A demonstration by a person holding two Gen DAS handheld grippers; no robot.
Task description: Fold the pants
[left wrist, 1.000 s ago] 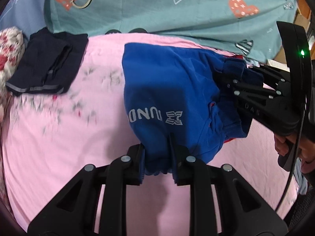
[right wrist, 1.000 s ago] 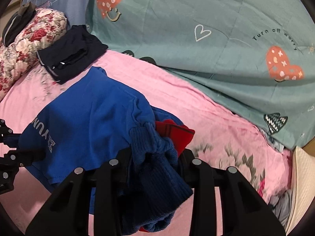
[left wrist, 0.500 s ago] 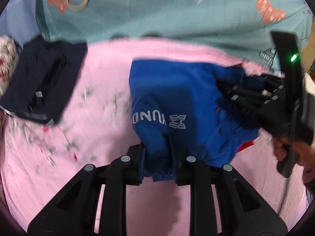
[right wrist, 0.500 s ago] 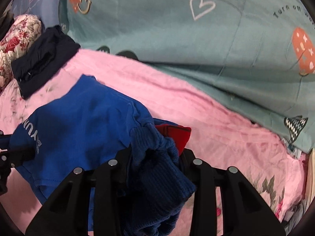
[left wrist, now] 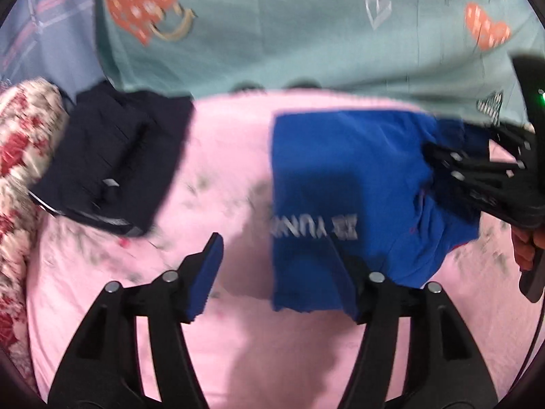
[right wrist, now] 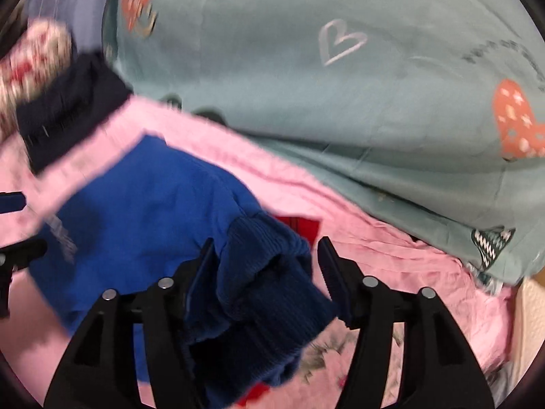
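Note:
The blue pants (left wrist: 344, 184) with white lettering lie folded on the pink bed sheet (left wrist: 221, 177). My left gripper (left wrist: 276, 272) is open; the pants' near edge lies between its fingers, against the right one. My right gripper (right wrist: 265, 266) is open, with the pants' ribbed dark blue waistband (right wrist: 265, 272) bunched loosely between its fingers. The right gripper also shows at the right of the left wrist view (left wrist: 483, 177). The blue pants (right wrist: 143, 211) spread leftward in the right wrist view, with a red patch (right wrist: 299, 225) showing beneath.
A folded dark navy garment (left wrist: 109, 160) lies at the far left of the sheet, next to a floral pillow (left wrist: 24, 156). A teal quilt with hearts (left wrist: 306, 34) lies along the back. It also fills the right wrist view (right wrist: 340, 85).
Both grippers have opened and let go of the blue pants, which now rest on the sheet. Both views have shifted and are blurred with motion.

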